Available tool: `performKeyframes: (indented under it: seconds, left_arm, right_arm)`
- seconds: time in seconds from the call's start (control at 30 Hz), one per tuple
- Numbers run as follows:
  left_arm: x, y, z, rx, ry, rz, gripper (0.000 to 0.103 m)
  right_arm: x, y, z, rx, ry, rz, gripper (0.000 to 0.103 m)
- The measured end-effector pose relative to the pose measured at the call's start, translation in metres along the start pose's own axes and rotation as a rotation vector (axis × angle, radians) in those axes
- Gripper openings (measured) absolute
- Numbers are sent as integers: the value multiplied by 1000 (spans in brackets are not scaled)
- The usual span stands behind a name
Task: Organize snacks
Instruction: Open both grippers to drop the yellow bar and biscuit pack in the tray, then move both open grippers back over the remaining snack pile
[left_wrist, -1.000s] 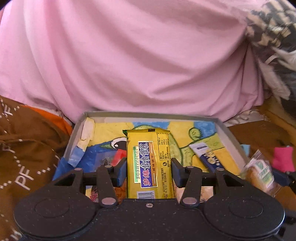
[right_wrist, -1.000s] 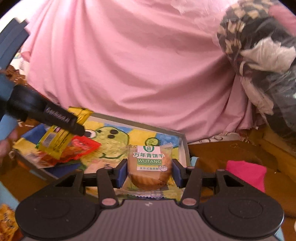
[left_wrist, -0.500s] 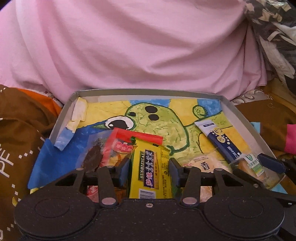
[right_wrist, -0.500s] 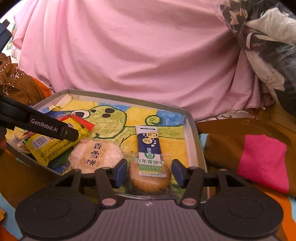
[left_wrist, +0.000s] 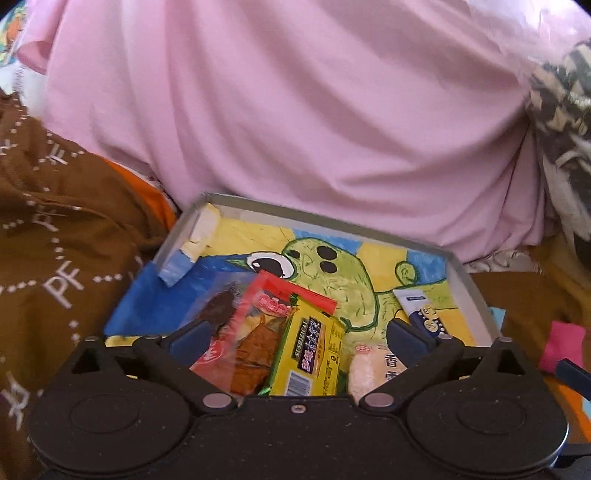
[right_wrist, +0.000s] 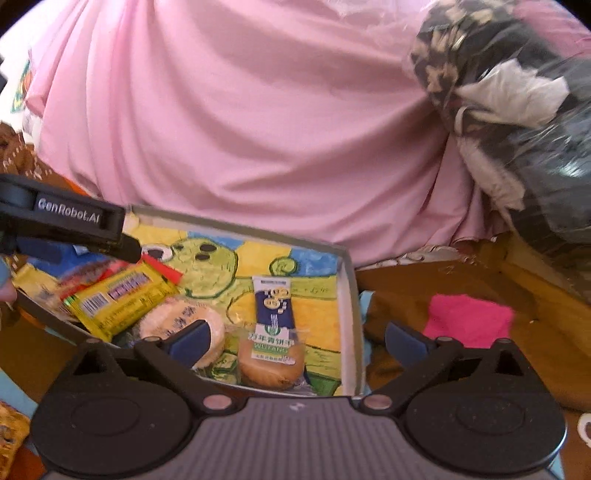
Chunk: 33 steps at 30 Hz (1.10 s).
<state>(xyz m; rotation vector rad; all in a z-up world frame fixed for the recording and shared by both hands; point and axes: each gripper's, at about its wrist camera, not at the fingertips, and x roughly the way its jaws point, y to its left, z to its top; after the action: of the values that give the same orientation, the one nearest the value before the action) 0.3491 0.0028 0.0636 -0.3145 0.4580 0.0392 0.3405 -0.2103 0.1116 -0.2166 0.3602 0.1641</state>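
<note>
A shallow grey tray (left_wrist: 236, 207) (right_wrist: 349, 280) lined with a green cartoon drawing holds the snacks. In the left wrist view my left gripper (left_wrist: 295, 338) is open above a yellow snack bar (left_wrist: 310, 354), which lies on a red packet (left_wrist: 258, 317). A white round cake (left_wrist: 373, 369) and a blue-white stick pack (left_wrist: 424, 314) lie to the right. In the right wrist view my right gripper (right_wrist: 295, 338) is open over a brown WUTANG biscuit pack (right_wrist: 271, 360) in the tray's near right corner. Yellow bar (right_wrist: 122, 295), round cake (right_wrist: 173, 317) and stick pack (right_wrist: 275, 302) lie there too.
A big pink cloth (left_wrist: 295, 122) rises just behind the tray. Brown patterned fabric (left_wrist: 55, 251) lies left of it, brown fabric with a pink patch (right_wrist: 467, 319) to the right. A dark bag of clothes (right_wrist: 517, 110) sits at the upper right. The left gripper's black finger (right_wrist: 66, 225) reaches over the tray's left side.
Both grippers opened and let go: the yellow bar now lies on the red packet, the biscuit pack rests in the tray's near right corner. Both grippers have drawn back slightly.
</note>
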Motion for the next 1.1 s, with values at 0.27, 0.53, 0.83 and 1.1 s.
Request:
performKeyframes:
  seconds: [0.27,0.53,0.83,1.1]
  left_arm:
    - [-55,4,-4,-59,-28,10,102]
    - [-124,5,-22,-69,-77,46,102]
    - [-180,14,-53,-44,-30,78,102]
    - [-210,31,-88,-47,8,184,102]
  right_arm:
    - [-52,-9,11,61,-31,21,103]
    - [-108,-8,3,111,-20,51,103]
    - [-162,-10,-4,141,-31,49,103]
    - [-193,-3,-25,140,-8,55,103]
